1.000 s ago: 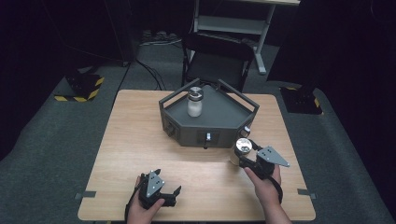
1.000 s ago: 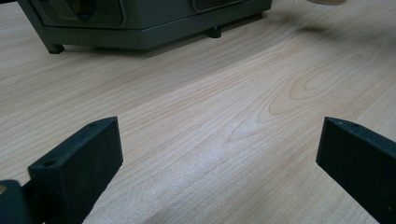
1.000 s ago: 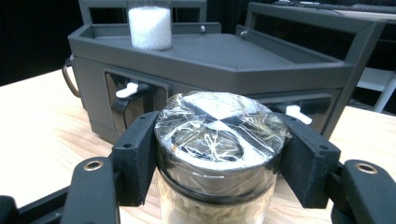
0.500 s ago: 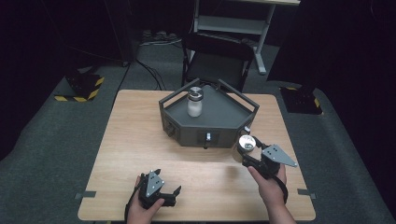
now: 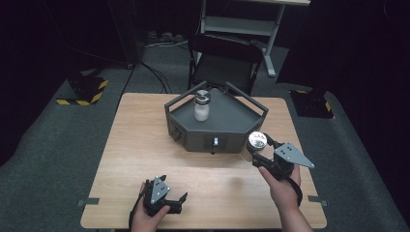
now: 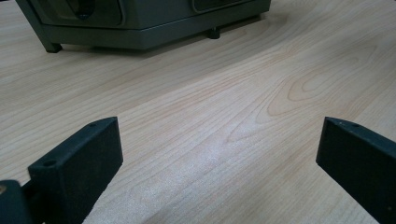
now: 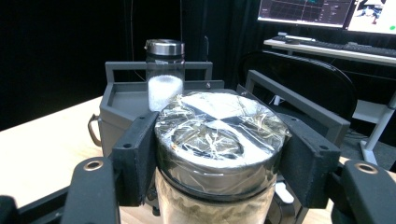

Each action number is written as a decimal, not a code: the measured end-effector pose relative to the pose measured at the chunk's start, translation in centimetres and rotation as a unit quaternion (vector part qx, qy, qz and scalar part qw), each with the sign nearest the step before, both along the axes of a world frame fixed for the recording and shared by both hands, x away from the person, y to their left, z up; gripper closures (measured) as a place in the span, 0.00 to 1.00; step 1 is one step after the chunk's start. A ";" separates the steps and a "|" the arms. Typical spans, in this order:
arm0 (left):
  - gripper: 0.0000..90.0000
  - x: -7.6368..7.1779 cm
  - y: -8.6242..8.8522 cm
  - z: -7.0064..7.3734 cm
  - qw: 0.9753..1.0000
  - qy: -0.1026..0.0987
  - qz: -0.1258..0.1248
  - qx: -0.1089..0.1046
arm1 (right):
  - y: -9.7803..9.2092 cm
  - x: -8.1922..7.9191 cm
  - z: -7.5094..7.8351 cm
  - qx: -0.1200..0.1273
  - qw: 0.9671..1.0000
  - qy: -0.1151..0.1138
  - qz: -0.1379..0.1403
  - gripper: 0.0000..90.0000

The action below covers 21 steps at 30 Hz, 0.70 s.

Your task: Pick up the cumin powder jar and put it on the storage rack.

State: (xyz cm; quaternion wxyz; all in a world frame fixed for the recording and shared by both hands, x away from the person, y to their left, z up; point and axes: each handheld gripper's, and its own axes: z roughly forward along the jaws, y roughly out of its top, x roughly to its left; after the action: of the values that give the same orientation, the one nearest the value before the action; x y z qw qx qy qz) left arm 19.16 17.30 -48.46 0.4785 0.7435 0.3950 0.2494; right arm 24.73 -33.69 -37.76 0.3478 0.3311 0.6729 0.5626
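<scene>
fingers (image 7: 135,158) of the right gripper (image 5: 263,153) clamp a foil-topped jar (image 7: 219,140) below its lid, lifted beside the grey tray (image 5: 220,137) for clearance; left gripper (image 5: 175,202) rests wide apart on the worktop (image 5: 145,145).

right gripper (image 5: 257,151) with its clamped foil-topped jar (image 5: 256,141) lifted off the tabletop (image 5: 145,145), carried nearer the grey tray's (image 5: 241,113) right front corner

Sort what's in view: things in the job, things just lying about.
In the job:
- right gripper, shut on the clear jar with foil-covered lid
- dark grey angular tray
- glass jar of white powder

Lying about:
- black chair
- left gripper, open
</scene>
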 end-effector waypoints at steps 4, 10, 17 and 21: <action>0.01 0.0 0.0 0.0 1.000 -0.001 -0.001 0.000 | 0.1 0.2 0.5 -0.001 1.000 0.000 0.002 0.39; 0.01 0.0 0.0 0.0 1.000 -0.001 -0.002 0.000 | 0.4 0.5 1.6 -0.003 1.000 0.000 0.004 0.39; 0.01 0.0 0.1 -0.1 1.000 -0.002 -0.002 -0.002 | 0.7 1.3 2.5 0.002 1.000 0.003 0.002 0.39; 0.01 0.0 0.1 -0.1 1.000 0.000 -0.001 -0.003 | 1.0 2.1 3.0 0.005 1.000 0.006 -0.001 0.39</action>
State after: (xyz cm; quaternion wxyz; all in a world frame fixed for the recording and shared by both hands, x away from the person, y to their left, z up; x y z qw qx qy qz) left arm 19.16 17.40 -48.53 0.4815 0.7421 0.3949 0.2479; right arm 26.82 -32.68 -34.75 0.3425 0.3368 0.6716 0.5641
